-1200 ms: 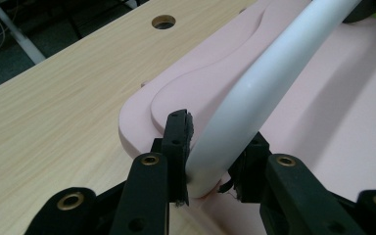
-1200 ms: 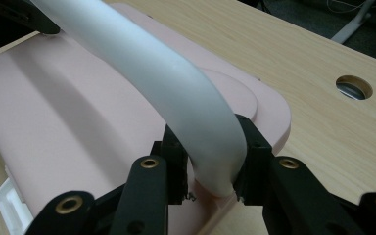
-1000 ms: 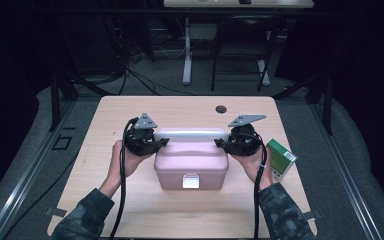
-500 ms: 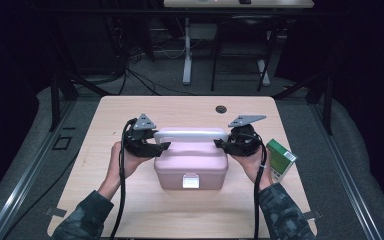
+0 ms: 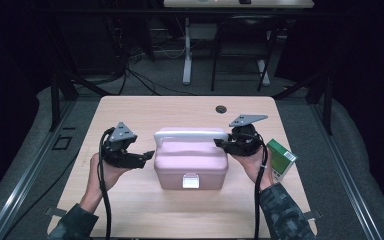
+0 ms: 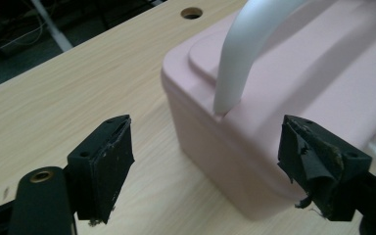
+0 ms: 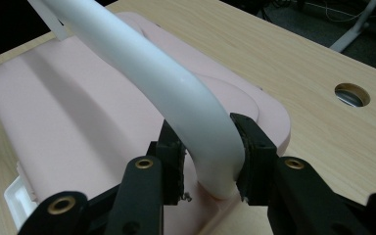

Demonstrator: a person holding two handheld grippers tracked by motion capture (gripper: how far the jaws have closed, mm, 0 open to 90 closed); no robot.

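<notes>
Your left gripper (image 5: 147, 154) stands just beside the left end of the pink box (image 5: 190, 162), its jaws have just been opening, nothing between them. Your right gripper (image 5: 220, 144) is at the box's right end, by the white handle (image 5: 191, 133). A green carton (image 5: 281, 158) lies near your right hand.

Green box (image 5: 281, 158) is partly behind the right tool (image 5: 221, 144) & hand, label too small to read. Pink case (image 6: 293, 98) runs off the frame in left gripper view, white handle (image 6: 245, 54) cut off at top.
</notes>
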